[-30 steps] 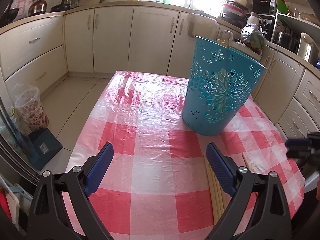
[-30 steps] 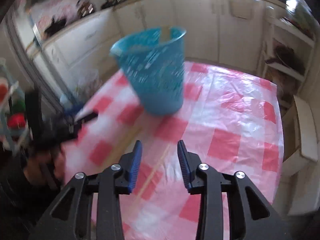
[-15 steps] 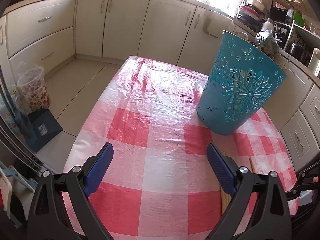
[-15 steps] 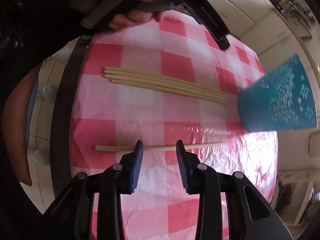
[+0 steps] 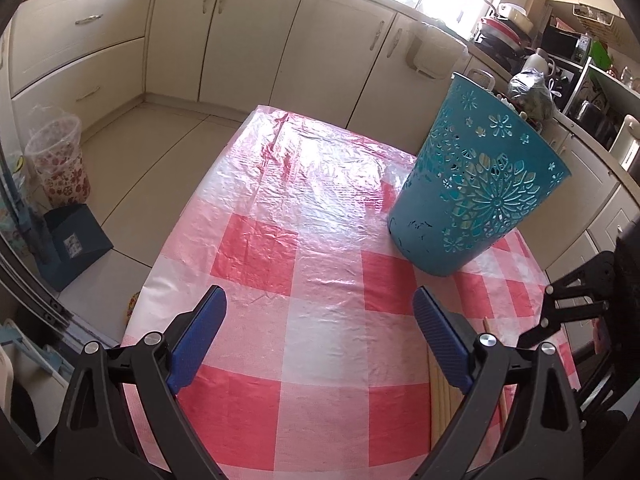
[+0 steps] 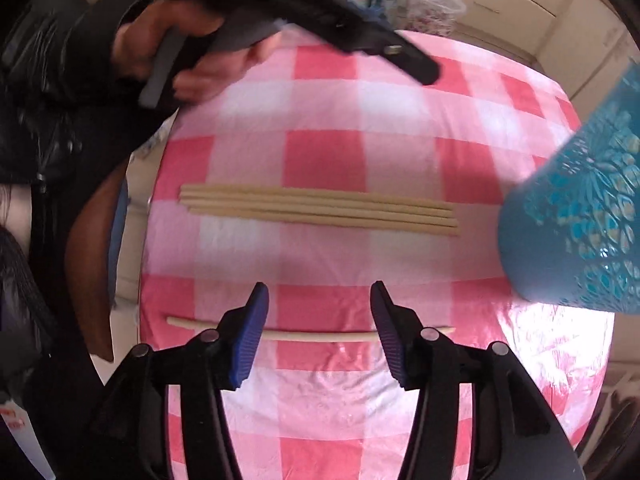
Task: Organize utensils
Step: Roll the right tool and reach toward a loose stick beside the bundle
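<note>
Hovering over a single chopstick lying near the bench edge, right claw just widening, pads straddling it without touching. Left claw gaping wide, empty; four chopsticks lying together mid-bench beside the blue basket

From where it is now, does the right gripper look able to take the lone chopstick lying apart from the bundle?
Probably yes. The right gripper has just been opening, and the lone chopstick lies between its jaws with nothing on it. The bundle and basket lie apart.
</note>
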Tool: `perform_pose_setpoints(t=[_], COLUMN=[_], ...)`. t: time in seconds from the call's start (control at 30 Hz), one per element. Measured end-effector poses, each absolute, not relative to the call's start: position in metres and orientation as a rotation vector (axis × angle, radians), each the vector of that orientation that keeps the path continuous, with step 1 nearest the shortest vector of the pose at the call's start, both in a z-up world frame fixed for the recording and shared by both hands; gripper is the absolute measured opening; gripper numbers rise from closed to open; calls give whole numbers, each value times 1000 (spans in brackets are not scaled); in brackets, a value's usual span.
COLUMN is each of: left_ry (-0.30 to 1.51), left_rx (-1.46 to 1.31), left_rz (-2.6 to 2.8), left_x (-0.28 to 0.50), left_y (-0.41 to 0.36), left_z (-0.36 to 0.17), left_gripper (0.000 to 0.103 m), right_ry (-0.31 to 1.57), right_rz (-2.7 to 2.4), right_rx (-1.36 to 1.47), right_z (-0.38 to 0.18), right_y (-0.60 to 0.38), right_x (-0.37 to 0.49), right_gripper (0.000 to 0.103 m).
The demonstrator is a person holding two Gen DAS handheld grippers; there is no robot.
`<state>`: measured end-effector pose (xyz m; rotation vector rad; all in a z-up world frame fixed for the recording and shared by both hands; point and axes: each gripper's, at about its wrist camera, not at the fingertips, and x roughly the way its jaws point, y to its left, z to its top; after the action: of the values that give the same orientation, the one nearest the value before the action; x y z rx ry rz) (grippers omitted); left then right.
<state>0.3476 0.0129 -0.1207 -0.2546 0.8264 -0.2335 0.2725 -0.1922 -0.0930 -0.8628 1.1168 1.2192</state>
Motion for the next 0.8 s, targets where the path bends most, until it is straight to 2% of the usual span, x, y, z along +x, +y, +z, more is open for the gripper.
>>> perform_pose_setpoints(t=[0.2, 0.3, 0.53, 0.7, 0.8], left_ry=[839, 842, 988, 1110, 1137], left_rx=[-257, -303, -242, -225, -246], left_rz=[-273, -430, -1056, -1191, -1224], left_x=[346, 341, 280, 240, 227], left_y=[8, 3, -90, -147, -163], left_z=[-122, -114, -105, -127, -132], left_gripper=[91, 91, 91, 91, 91], right_ry=[1207, 1263, 1365, 1349, 1267], right_rz=[1164, 1062, 900, 857, 833], right_rx=[-744, -619, -364, -304, -319], right_z=[-115, -115, -123, -121, -109], right_y=[-197, -209, -248, -252, -254], right_x=[292, 304, 313, 317, 321], right_gripper=[59, 69, 72, 73, 73])
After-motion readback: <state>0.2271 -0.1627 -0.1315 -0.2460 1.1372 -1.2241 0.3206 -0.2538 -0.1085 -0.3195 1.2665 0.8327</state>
